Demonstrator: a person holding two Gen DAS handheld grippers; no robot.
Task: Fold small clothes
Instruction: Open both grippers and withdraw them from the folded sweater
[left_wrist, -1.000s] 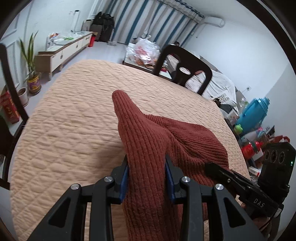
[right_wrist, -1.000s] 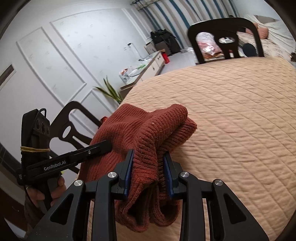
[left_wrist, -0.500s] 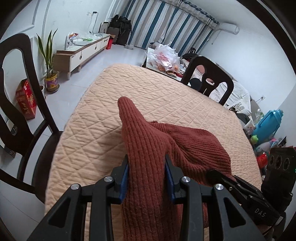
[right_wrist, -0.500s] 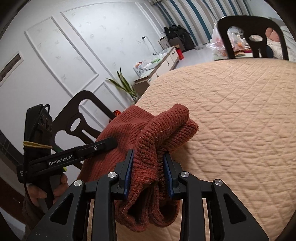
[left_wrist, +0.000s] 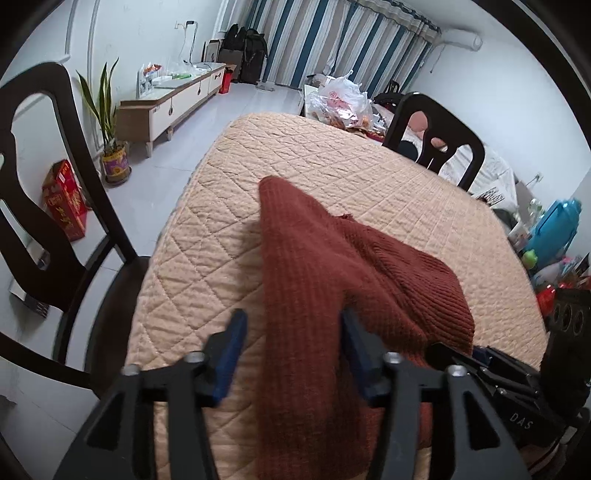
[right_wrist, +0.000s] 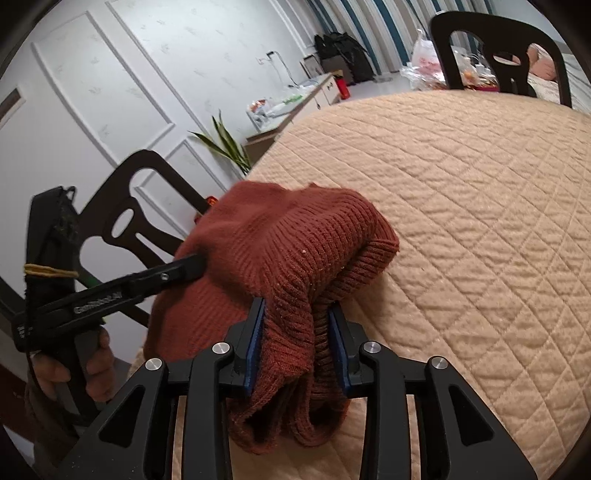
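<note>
A rust-brown ribbed knit garment lies bunched on the peach quilted table cover. My left gripper is open: its jaws stand apart, the garment touches only the right finger, and bare quilt shows beside the left one. My right gripper is shut on a bunched fold of the garment, whose edge hangs below the fingers. In the right wrist view the left gripper reaches in from the left with its tip against the cloth. The right gripper shows at the lower right of the left wrist view.
A dark wooden chair stands close at the table's left edge, another chair at the far side. A plastic bag of items, a potted plant and a low cabinet lie beyond. Bottles and a blue jug crowd the right.
My left gripper has opened and let go of the garment, which has slumped lower onto the quilt. The right gripper stays shut on its fold. Both views have shifted slightly.
</note>
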